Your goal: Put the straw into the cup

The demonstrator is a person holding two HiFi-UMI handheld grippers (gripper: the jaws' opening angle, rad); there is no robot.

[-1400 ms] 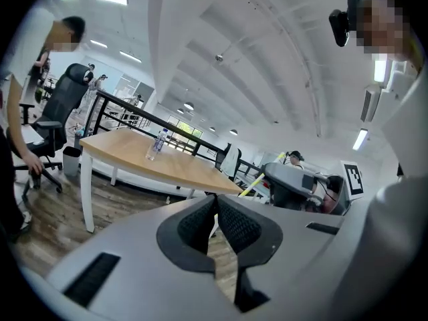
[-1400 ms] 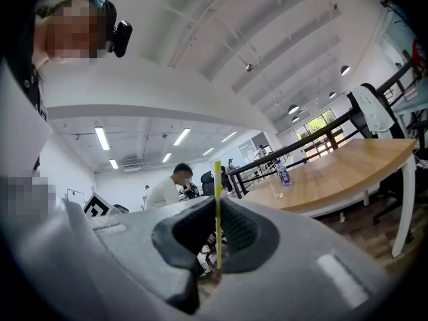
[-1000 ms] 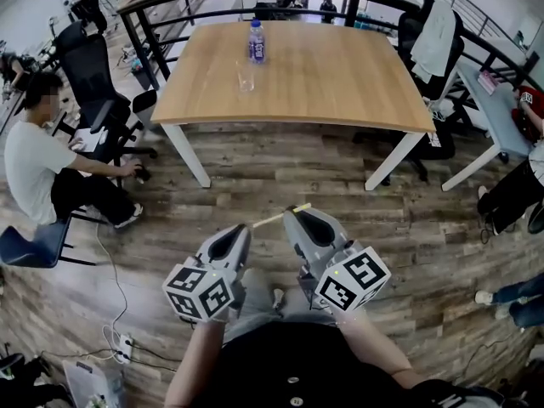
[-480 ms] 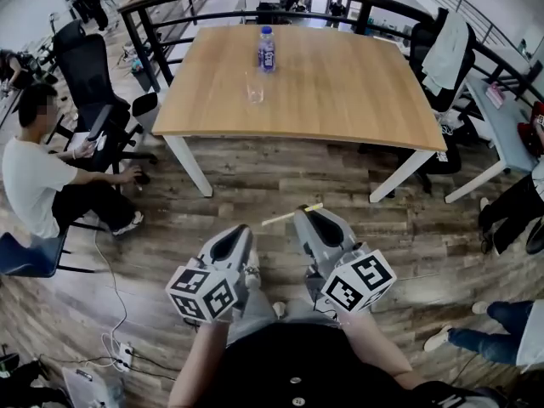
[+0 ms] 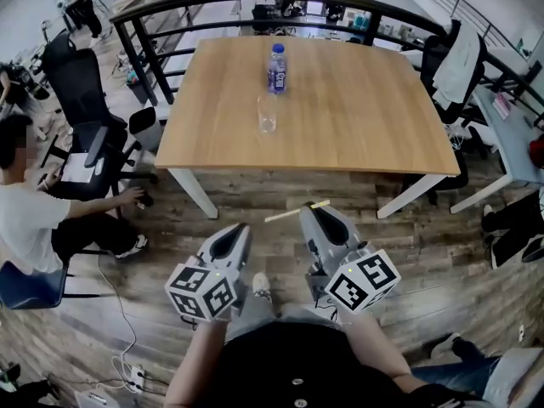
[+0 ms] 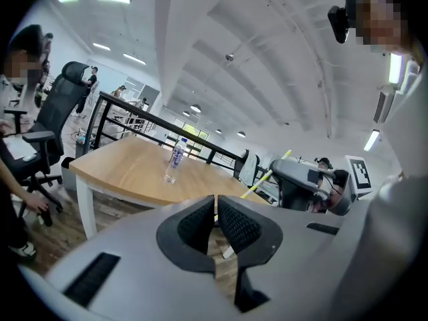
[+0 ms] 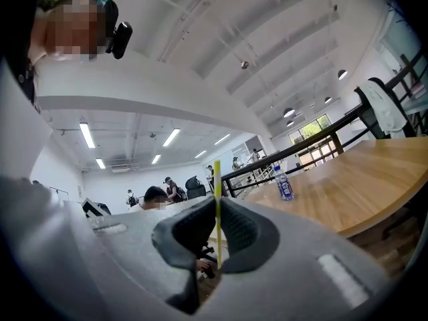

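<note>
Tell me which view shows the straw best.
The right gripper view: the straw stands close and sharp, pinched between the jaws. The head view shows the straw small; the left gripper view shows the straw thin and far off.

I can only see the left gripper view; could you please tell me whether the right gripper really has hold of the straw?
Observer: Yes. In the right gripper view the right gripper is shut on the yellow straw, held upright between its pads.
Operator: Thank you. Have we reached the table?
Observer: Not yet. The head view shows the left gripper and the right one over the wooden floor, short of the table.
</note>
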